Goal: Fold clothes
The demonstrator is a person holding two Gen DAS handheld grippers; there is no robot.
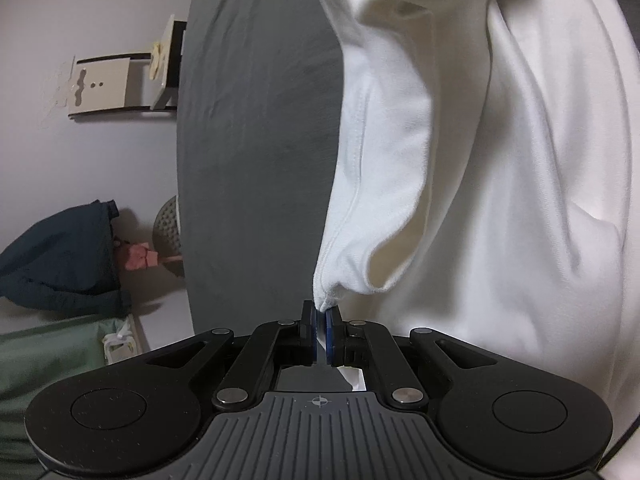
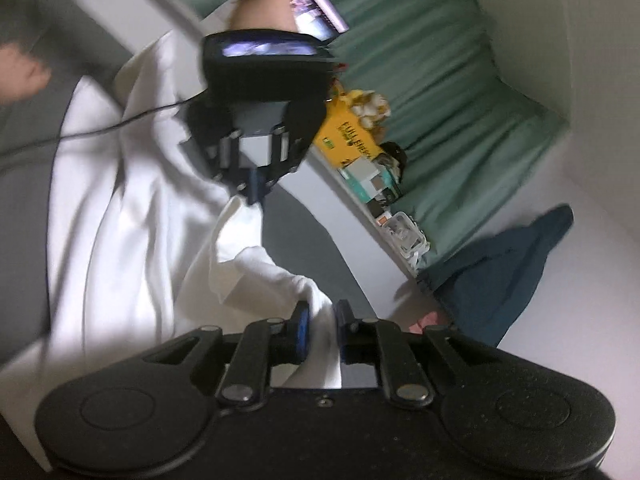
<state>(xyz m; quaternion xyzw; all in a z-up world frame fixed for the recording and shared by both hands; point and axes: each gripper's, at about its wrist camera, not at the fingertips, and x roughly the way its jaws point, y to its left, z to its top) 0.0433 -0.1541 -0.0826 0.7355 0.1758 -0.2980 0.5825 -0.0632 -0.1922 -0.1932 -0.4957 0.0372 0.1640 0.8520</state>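
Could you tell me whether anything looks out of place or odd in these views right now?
Nothing looks damaged or spilled. The white garment hangs bunched and creased rather than flat, pinched by the left gripper and the right gripper. A dark blue garment lies crumpled aside.

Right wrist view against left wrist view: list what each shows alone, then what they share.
Only the right wrist view shows the left gripper from outside with the person's hand above it, a yellow box and the right gripper around white cloth.

Only the left wrist view shows a cream wall shelf and a close view of the left gripper pinching a hem.

Both show the white garment, the grey surface and a dark blue garment.
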